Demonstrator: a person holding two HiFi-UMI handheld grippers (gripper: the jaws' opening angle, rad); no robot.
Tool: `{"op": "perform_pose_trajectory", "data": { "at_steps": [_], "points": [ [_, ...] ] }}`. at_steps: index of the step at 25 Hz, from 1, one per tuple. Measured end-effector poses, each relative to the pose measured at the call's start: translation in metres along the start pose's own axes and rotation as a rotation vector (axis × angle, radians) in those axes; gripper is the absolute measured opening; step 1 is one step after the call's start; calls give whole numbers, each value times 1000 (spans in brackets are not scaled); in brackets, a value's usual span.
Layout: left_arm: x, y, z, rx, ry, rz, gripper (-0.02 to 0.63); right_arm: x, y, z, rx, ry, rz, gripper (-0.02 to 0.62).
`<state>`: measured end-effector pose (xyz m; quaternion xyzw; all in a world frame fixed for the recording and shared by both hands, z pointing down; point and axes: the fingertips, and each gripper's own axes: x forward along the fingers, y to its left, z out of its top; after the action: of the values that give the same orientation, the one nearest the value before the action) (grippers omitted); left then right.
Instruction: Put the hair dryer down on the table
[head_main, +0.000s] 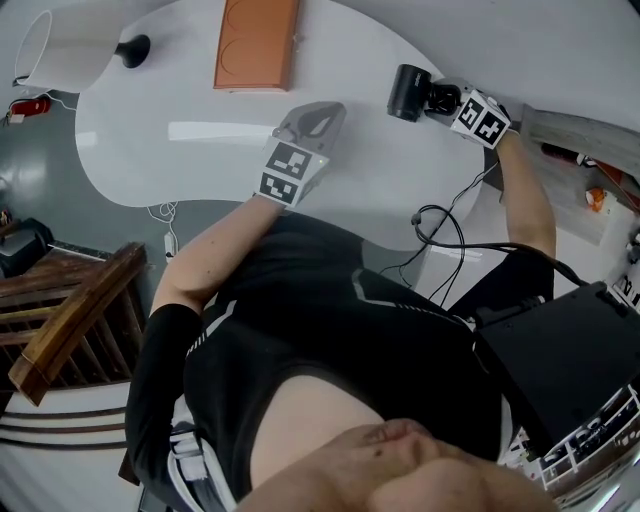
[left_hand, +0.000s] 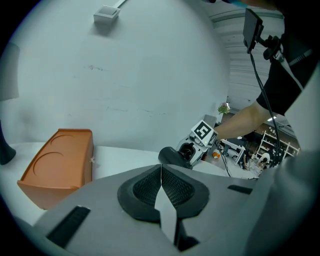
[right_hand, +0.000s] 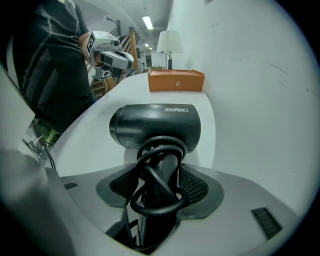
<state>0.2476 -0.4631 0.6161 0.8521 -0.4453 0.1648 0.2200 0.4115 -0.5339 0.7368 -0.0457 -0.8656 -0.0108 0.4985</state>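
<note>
One orange box (head_main: 256, 42) lies at eleven o'clock of the closed left hand-held gripper (left_hand: 161, 186); right hand-held gripper (right_hand: 160, 186) grips hair dryer (right_hand: 156, 125).

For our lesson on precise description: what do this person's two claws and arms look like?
The left claw and right claw have smooth pale grey shells, each carrying a white cube printed with black square markers. Dark mesh-textured pads line the jaws. The person wears a black short-sleeved top with pale stripes.
</note>
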Motion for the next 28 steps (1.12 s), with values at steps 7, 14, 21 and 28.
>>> {"op": "perform_pose_trajectory", "data": {
  "at_steps": [7, 14, 21, 28],
  "points": [
    [0, -2, -11, 11, -4, -15, 32, 1, 1, -1, 30, -16, 34, 264],
    [-1, 7, -30, -13, 23, 1, 32, 4, -1, -1, 36, -16, 26, 270],
    [-10, 5, -23, -15, 7, -9, 32, 3, -11, -5, 52, 19, -20, 335],
    [-29, 13, -13, -1, -11, -1, 32, -14, -12, 5, 87, 31, -95, 339]
  ]
}}
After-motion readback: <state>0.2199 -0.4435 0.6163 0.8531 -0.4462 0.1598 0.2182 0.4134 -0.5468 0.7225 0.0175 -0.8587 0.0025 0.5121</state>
